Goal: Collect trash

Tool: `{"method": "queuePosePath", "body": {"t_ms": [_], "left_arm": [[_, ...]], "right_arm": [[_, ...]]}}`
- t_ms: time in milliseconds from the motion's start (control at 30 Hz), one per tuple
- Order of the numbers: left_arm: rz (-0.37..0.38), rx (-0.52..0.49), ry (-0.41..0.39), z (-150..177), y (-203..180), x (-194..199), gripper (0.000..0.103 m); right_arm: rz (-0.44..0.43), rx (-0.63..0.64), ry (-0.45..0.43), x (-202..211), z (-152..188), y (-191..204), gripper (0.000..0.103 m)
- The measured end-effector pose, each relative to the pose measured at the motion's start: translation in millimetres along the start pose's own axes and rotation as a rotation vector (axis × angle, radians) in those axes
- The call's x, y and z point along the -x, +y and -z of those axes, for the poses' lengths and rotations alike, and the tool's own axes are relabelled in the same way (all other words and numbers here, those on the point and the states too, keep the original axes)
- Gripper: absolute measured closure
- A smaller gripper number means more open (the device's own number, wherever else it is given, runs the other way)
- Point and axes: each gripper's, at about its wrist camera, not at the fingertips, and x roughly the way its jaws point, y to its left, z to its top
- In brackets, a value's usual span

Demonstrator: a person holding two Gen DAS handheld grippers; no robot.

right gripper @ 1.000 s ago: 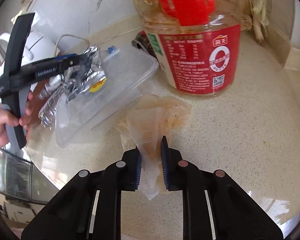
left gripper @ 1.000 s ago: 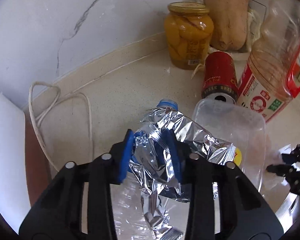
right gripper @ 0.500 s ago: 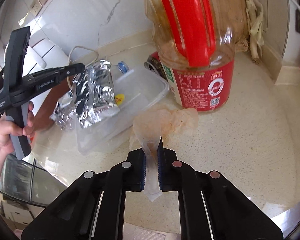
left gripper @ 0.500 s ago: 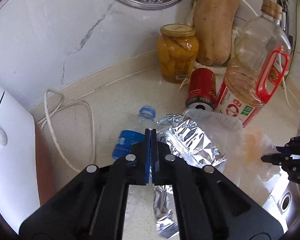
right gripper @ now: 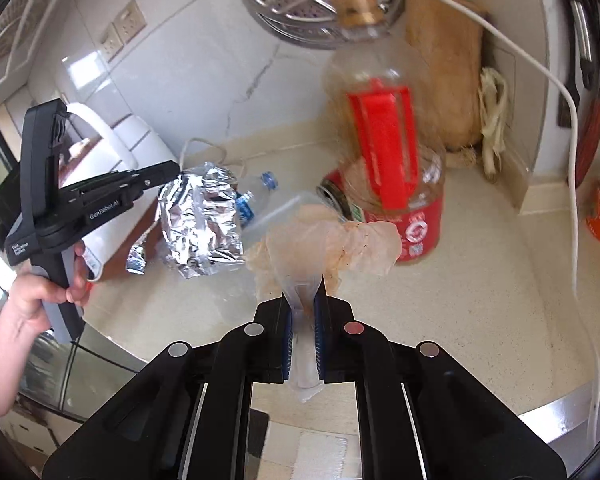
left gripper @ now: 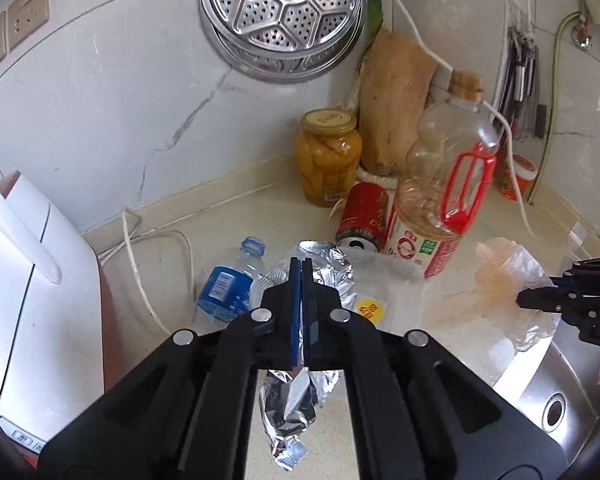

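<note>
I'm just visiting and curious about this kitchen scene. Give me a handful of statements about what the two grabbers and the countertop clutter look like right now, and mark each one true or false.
1. The left gripper is shut on a crumpled silver foil bag. True.
2. The right gripper holds the red can. False: it pinches a stained, thin plastic bag; the red can lies on the counter.
3. A blue-labelled water bottle lies on its side on the counter. True.
4. The jar of yellow fruit has its lid off. False: a gold lid is on it.
5. The oil bottle with the red handle is full to the neck. False: it looks almost empty.
</note>
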Motion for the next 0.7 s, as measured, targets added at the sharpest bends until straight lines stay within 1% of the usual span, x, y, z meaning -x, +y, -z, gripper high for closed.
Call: {"method": "queuePosePath", "body": {"t_ms": [100, 267, 467, 567, 700], "left_arm": [[0.001, -0.01, -0.016, 6.6, 0.2, 20.8, 0.103], [-0.013, -0.014, -0.027, 31.6, 8.6, 60.3, 0.103], [-0.034, 0.008, -0.013, 81.9, 26.9, 103.7, 0.103], [-0.042, 0.031, 0.002, 102.8, 36.1, 111.4, 0.103], [-0.044, 0.012, 0.036, 107.7, 34.6, 97.6, 0.103]], "right_arm": [[-0.022, 0.025, -0.008, 3.0, -0.1, 21.7, 0.093], [-0.064, 0.065, 0.004, 0.7, 10.2, 64.1, 0.093], [-0.096, 0.112, 0.038, -6.3, 41.5, 117.7, 0.094], [-0.083, 0.089, 0.036, -5.5, 56.4, 128.9, 0.094], [-0.071, 0.032, 0.036, -1.3, 68.2, 123.1, 0.094]]}}
